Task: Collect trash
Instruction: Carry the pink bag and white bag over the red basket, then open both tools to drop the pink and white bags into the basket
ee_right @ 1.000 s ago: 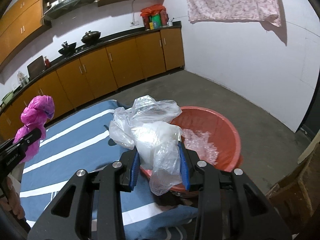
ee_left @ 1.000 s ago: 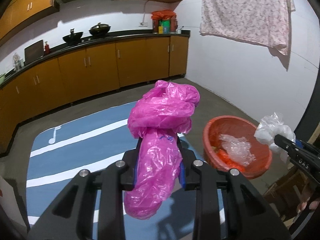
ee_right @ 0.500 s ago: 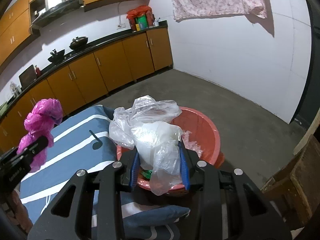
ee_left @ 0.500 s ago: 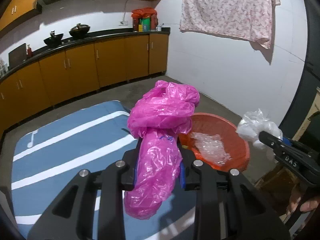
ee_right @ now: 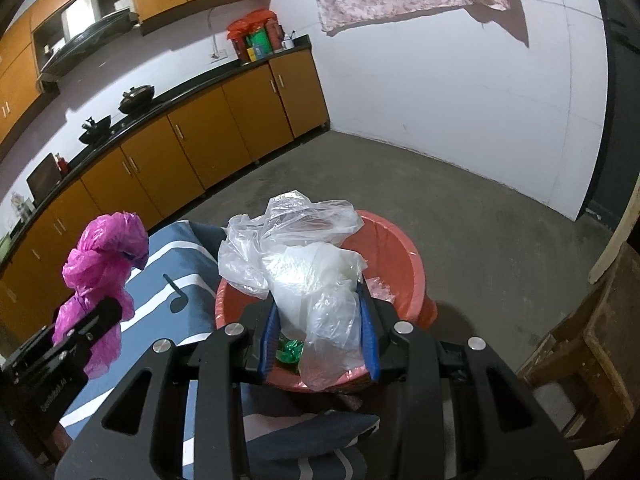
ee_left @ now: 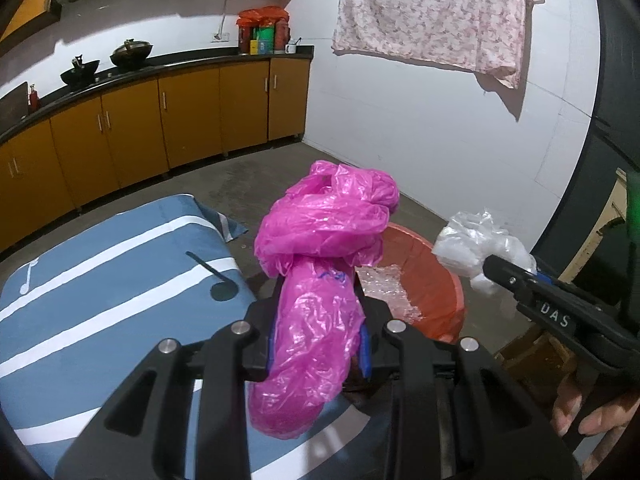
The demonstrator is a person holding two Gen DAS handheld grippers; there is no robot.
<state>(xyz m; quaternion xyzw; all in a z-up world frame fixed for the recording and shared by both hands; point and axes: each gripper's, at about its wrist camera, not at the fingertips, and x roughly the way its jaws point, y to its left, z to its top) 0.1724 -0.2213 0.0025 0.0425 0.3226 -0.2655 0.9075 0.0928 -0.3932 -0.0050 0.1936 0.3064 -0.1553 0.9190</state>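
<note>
My left gripper [ee_left: 318, 340] is clenched on a crumpled pink bag [ee_left: 324, 280], the fingers pinching it near the middle so the bunched top stands up and the loose tail hangs down over the blue striped cloth [ee_left: 100, 272]. My right gripper [ee_right: 318, 338] is clamped on a wad of clear plastic [ee_right: 304, 268], held up right over the near rim of the red basin [ee_right: 404, 264], which is where this rubbish belongs, I reckon. There's clear wrap already lying in the basin (and something green down by the rim, too hidden to name). The pink bag sits just beside the basin, not yet over it. Both loads are light and floppy, so I'd want each one well over the opening before letting go, or it could drift onto the concrete floor [ee_right: 460, 200].
</note>
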